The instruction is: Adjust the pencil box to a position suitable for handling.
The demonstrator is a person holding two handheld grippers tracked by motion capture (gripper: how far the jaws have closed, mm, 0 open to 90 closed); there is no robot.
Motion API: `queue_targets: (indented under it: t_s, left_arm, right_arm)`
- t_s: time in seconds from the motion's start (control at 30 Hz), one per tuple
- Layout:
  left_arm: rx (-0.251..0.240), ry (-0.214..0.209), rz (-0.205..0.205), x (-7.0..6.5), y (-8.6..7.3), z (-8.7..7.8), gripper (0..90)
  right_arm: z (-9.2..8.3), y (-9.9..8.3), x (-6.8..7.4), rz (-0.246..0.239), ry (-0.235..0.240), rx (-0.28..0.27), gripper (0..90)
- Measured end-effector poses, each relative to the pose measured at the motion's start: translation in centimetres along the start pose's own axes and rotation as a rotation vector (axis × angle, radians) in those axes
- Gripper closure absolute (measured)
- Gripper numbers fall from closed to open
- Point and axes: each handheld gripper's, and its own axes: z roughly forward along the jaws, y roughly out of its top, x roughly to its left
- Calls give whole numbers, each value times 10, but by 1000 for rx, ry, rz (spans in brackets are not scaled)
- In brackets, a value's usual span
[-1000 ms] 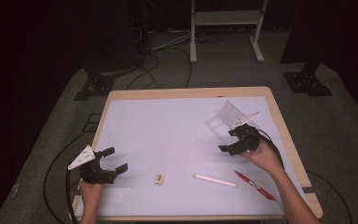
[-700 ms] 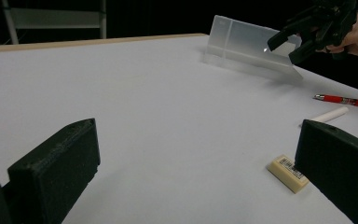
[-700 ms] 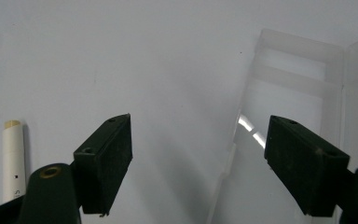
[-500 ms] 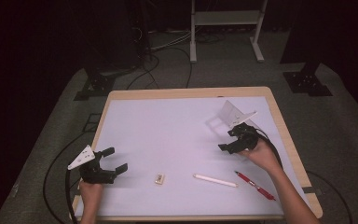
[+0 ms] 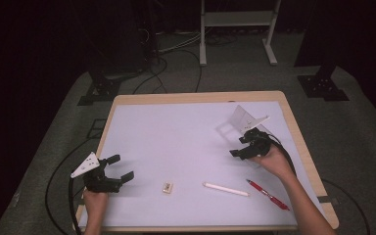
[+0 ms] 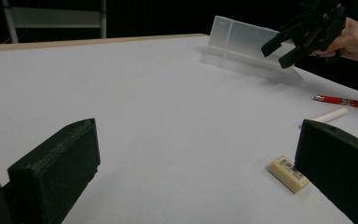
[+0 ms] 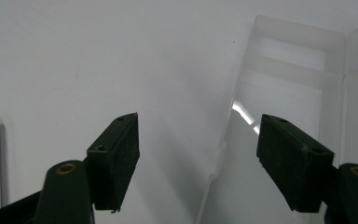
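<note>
A clear plastic case (image 5: 243, 117) stands open at the right back of the white table top (image 5: 186, 132). My right gripper (image 5: 240, 146) hovers just in front of it, open. Its jaws have just been closing, and in the right gripper view (image 7: 200, 154) the case's edge (image 7: 298, 93) lies below the gap without touching either pad. My left gripper (image 5: 121, 167) rests open near the front left, nothing between its jaws (image 6: 196, 172). A small eraser (image 5: 167, 186) (image 6: 287, 173) lies to its right. A white pen (image 5: 225, 189) and a red pen (image 5: 268, 194) lie at the front right.
The table has a wooden rim (image 5: 196, 96). Cables trail from both grippers over the grey floor (image 5: 58, 161). A white metal frame (image 5: 237, 19) stands behind the table. From the left gripper view the right gripper (image 6: 303, 37) shows in front of the case (image 6: 242, 44).
The right gripper has edged slightly to the left in front of the case and its jaws stand a little narrower. The left gripper has kept still.
</note>
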Motion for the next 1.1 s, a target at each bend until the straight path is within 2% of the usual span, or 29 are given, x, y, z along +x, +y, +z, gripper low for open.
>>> queue_targets:
  t_s: [0.23, 0.47, 0.83, 1.1]
  left_arm:
    - [1, 1, 3, 0, 0, 0, 0]
    - [-1, -2, 3, 0, 0, 0, 0]
    - [-5, -4, -4, 1, 0, 0, 0]
    - [-2, -3, -2, 0, 0, 0, 0]
  right_arm:
    - [3, -1, -1, 4, -8, 17, 355]
    - [8, 0, -5, 8, -13, 57, 399]
    - [17, 3, -6, -9, -36, 110, 515]
    - [20, 1, -7, -8, -47, 132, 545]
